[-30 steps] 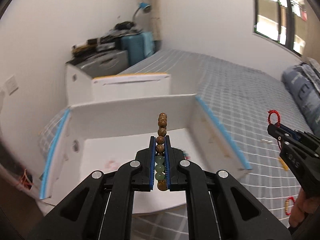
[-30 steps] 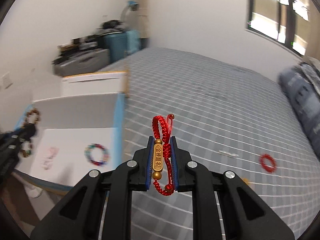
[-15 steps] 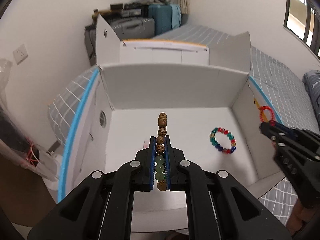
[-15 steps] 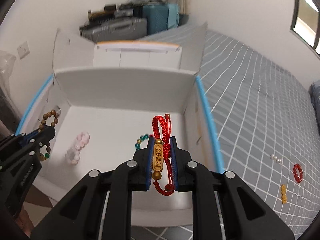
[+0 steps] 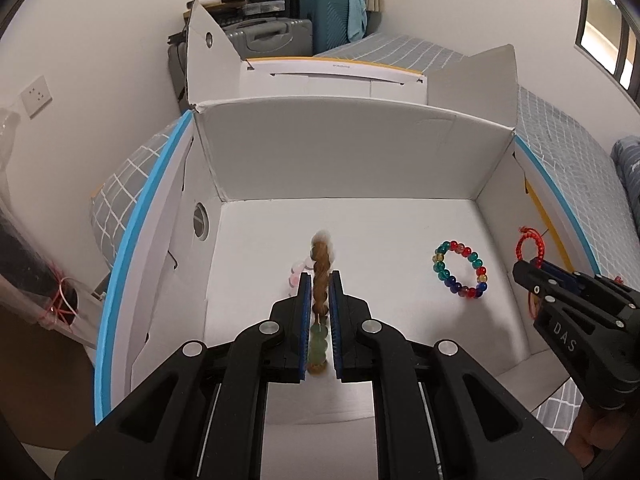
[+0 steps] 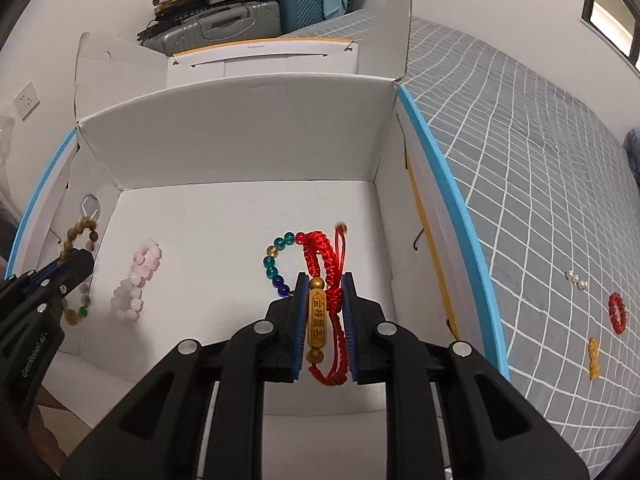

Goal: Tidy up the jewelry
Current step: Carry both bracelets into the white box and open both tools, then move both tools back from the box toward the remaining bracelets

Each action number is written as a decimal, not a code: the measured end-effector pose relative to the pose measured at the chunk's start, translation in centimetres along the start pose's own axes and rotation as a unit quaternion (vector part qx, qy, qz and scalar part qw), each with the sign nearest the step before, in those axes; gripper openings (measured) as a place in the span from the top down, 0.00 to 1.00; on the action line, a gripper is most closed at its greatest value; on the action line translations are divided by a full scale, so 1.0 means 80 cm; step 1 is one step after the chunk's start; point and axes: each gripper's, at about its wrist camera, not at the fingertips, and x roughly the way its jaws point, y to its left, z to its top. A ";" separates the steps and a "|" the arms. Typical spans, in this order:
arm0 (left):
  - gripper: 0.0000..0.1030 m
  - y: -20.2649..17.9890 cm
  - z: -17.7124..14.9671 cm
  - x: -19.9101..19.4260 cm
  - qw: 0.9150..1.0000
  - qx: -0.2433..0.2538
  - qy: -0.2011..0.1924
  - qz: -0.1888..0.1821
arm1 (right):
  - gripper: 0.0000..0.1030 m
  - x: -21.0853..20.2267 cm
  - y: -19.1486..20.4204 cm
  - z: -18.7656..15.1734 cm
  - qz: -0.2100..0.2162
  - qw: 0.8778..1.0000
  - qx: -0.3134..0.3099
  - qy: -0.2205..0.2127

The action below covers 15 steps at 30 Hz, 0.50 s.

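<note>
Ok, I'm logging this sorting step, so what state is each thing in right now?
Left tool: shut on brown-and-green wooden bead bracelet, over the box.
Right tool: shut on red braided cord bracelet.
White cardboard box: open, flaps up.
Multicoloured glass bead bracelet: lying flat in the box.
Pink bead bracelet: lying in the box.
Small red bead ring: out on the bedcover.

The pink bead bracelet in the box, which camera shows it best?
The right wrist view: the pink bead bracelet lies in full sight on the box floor. In the left wrist view, the left gripper and its wooden bead bracelet hide most of it.
</note>
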 end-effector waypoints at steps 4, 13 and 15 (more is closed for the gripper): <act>0.59 -0.001 -0.001 -0.007 1.000 0.001 -0.011 0.002 | 0.57 -0.008 0.002 -0.002 0.000 1.000 0.000 -0.017; 0.07 0.005 0.003 -0.033 0.998 -0.011 -0.057 0.031 | 0.18 -0.042 0.013 0.000 -0.012 0.998 -0.016 -0.066; 0.05 0.005 0.003 -0.038 0.997 -0.012 -0.066 0.036 | 0.14 -0.050 0.012 -0.001 -0.020 0.996 -0.019 -0.080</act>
